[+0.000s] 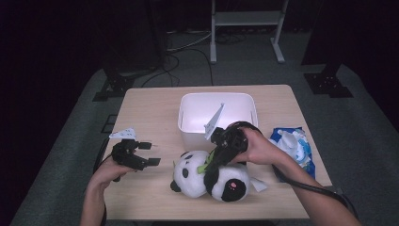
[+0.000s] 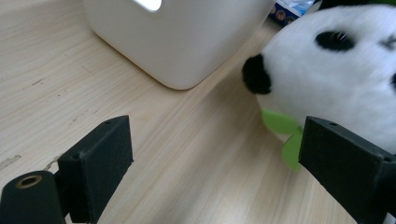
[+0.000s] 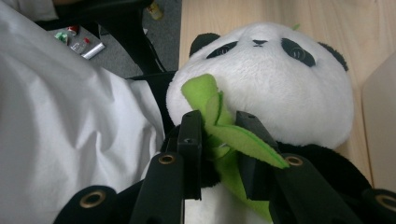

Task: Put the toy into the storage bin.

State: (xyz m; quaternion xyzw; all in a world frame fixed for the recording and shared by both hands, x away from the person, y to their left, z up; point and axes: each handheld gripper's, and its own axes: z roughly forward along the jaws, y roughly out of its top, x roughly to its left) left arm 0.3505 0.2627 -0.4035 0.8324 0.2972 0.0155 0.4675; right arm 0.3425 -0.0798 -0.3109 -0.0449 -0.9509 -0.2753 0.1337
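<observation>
On the pale wooden desk (image 1: 150, 106), at the left, the left tongs (image 1: 149, 154) hover spread and empty. Beside them lies the black-and-white plush panda (image 1: 190, 176), in front of the white plastic bin (image 1: 188, 123). Over it, the right tongs (image 3: 219, 140) pinch its green felt leaf (image 3: 205, 100). Soft and light, the toy likely dangles from that thin leaf; its body offers a surer hold.

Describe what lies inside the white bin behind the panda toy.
In the high view the white bin looks empty: bare pale floor and walls. The right tool, its grey plate and the hand cover the near right corner, so that part stays unseen.
</observation>
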